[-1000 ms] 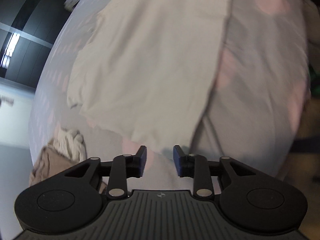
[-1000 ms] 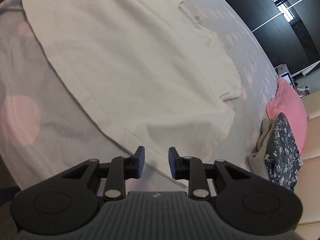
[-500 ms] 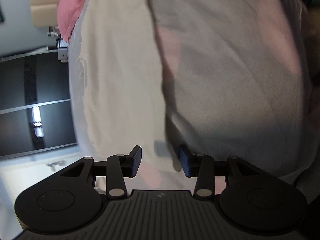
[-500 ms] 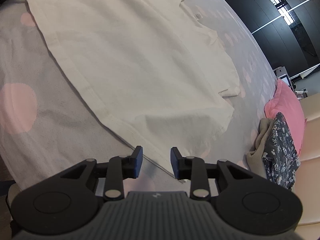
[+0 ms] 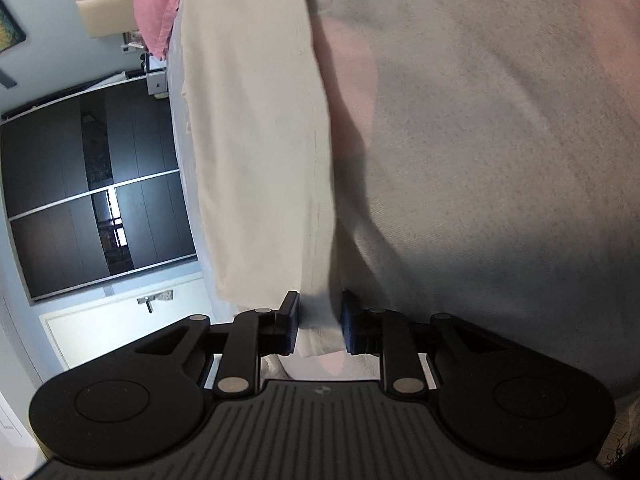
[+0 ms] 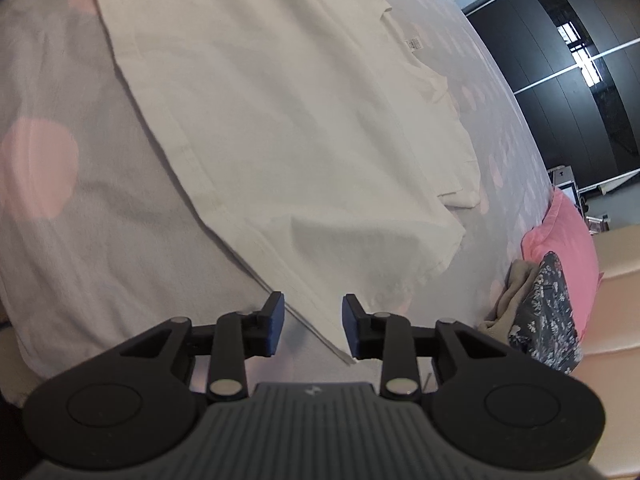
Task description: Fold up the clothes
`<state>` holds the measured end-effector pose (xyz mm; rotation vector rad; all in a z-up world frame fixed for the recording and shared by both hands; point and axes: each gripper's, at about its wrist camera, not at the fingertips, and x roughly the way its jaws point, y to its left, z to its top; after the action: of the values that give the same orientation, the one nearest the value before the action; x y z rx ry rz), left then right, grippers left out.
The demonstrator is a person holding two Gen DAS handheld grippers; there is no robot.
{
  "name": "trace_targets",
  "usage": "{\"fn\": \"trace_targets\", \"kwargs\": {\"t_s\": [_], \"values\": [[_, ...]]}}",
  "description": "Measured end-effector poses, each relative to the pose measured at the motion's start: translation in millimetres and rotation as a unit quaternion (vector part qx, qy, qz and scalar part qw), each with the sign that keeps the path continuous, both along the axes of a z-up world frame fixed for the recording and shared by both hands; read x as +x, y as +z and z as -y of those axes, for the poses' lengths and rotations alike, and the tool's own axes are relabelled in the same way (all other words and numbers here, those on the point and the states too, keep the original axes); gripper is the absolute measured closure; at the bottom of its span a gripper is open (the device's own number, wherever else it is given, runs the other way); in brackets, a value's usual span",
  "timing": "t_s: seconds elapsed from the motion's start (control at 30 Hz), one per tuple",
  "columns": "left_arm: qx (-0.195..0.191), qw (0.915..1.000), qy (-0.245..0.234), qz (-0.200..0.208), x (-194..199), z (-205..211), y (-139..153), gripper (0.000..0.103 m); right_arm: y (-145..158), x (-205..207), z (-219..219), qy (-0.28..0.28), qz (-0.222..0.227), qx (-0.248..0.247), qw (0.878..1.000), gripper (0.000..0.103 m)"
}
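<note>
Cream cotton T-shirt [image 6: 288,128] lies flat on the grey, pink-spotted bedsheet [image 6: 80,240], spread for folding. Left gripper [image 5: 319,322] is closing around its hem corner, pads not visibly pressing. Right gripper [image 6: 314,326] stands open astride the opposite hem corner.

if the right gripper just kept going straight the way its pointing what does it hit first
Most likely the near corner of the white t-shirt, whose hem already lies between the right gripper's open fingers. Just under it is the grey bedspread with pink dots. Depth is hard to judge here.
</note>
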<state>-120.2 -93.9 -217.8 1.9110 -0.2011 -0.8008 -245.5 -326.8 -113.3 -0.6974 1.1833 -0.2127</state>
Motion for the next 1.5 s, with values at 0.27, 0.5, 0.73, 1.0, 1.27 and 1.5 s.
{"fn": "trace_targets", "kwargs": {"t_s": [0.27, 0.5, 0.73, 1.0, 1.27, 1.5], "values": [[0.008, 0.9998, -0.014, -0.013, 0.9, -3.3, 3.6, 0.084, -43.8, -41.0, -14.2, 0.106, -0.085, -0.117, 0.984, 0.067], [0.008, 0.9996, -0.021, -0.015, 4.5, -1.8, 2.5, 0.084, -60.2, -38.7, -15.7, 0.144, -0.059, -0.195, 0.968, 0.058], [0.002, 0.9997, -0.02, -0.016, 5.7, 0.8, -1.4, 0.087, -80.5, -29.3, -7.5, 0.178, -0.056, -0.246, 0.951, 0.061], [-0.003, 0.9999, -0.009, 0.005, 5.1, 5.6, -7.6, 0.088, -87.9, -21.9, -2.6, 0.201, -0.049, -0.264, 0.942, 0.078], [-0.016, 0.9999, -0.005, 0.003, 5.3, 2.1, -2.0, 0.089, -69.6, -13.3, -6.1, 0.165, -0.02, -0.25, 0.954, 0.1], [-0.088, 0.9915, 0.059, -0.075, 12.3, 16.2, 61.1, 0.094, -8.7, 0.4, -6.6, 0.099, 0.063, -0.262, 0.958, 0.1]]}}
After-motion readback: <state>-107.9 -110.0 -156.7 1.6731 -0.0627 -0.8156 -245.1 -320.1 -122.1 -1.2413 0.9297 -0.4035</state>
